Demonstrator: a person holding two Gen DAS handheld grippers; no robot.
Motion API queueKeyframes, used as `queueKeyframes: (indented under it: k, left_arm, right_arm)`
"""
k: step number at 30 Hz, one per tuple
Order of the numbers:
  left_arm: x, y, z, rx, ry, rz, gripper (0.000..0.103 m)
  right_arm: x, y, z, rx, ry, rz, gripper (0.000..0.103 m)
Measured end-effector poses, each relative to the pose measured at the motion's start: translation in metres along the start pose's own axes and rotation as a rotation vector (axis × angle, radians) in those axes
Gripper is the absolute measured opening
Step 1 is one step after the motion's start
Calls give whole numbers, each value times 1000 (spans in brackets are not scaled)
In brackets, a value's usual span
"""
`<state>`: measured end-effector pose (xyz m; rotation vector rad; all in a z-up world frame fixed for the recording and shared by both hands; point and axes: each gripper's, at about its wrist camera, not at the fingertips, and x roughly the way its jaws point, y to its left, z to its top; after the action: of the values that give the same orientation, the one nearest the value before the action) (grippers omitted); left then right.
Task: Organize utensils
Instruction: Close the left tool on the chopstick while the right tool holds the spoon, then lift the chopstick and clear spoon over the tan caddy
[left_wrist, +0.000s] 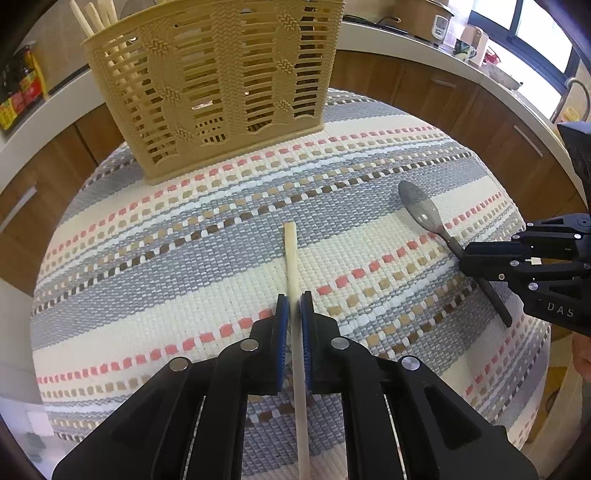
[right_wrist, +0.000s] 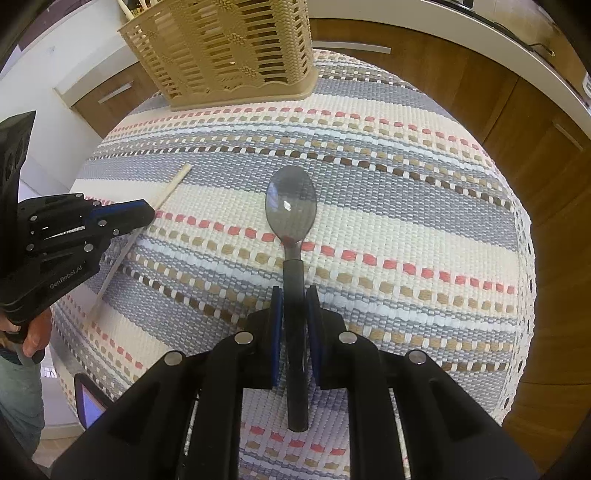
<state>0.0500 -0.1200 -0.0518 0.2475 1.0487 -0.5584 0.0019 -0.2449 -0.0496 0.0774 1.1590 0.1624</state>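
A pale chopstick (left_wrist: 291, 258) lies on the striped woven cloth (left_wrist: 184, 206). My left gripper (left_wrist: 294, 301) is shut on the chopstick, its blue pads against both sides. It also shows in the right wrist view (right_wrist: 147, 214) on the same chopstick (right_wrist: 170, 188). A grey spoon (right_wrist: 291, 210) with a dark handle lies on the cloth (right_wrist: 406, 206). My right gripper (right_wrist: 294, 295) is shut on its handle. The spoon (left_wrist: 421, 206) and right gripper (left_wrist: 463, 260) show at the right of the left wrist view. A tan slotted utensil basket (left_wrist: 210, 81) stands at the far edge.
Several pale chopsticks (left_wrist: 92, 18) stand in the basket's left side. The basket (right_wrist: 225, 48) also shows at the top of the right wrist view. Wooden cabinets (left_wrist: 443, 99) and a white counter curve behind the table. A person's hand (right_wrist: 33, 332) holds the left gripper.
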Motion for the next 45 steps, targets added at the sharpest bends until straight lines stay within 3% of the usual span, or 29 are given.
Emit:
queueKeyframes:
  k: [2, 4, 8, 21, 29, 37, 39, 42, 44, 45]
  left_arm:
    - [-2, 1, -1, -2, 4, -14, 12]
    - [-4, 3, -2, -4, 9, -23, 19]
    - [0, -3, 2, -2, 12, -16, 23]
    - [5, -8, 8, 8, 40, -11, 24]
    - [4, 18, 10, -71, 66, -169, 24]
    - [13, -9, 24, 48, 123, 4, 27]
    - [15, -17, 25, 73, 126, 34, 27]
    - [18, -28, 26, 87, 110, 65, 19]
    - [18, -32, 25, 88, 94, 90, 4]
    - [18, -34, 24, 80, 89, 85, 4]
  right_arm:
    - [0, 0, -1, 2, 2, 12, 16]
    - [-1, 1, -2, 0, 5, 22, 24]
    - [-4, 6, -3, -24, -7, 17, 43]
    - [-6, 4, -1, -17, -12, 15, 43]
    - [-3, -6, 14, -15, 6, 37, 43]
    - [16, 9, 44, -39, 30, -6, 42]
    - [19, 17, 48, -70, 30, -56, 28]
    - [23, 26, 49, -104, 24, -81, 27]
    - [23, 29, 48, -116, 17, -91, 27]
    - [23, 30, 46, -114, 15, -82, 26]
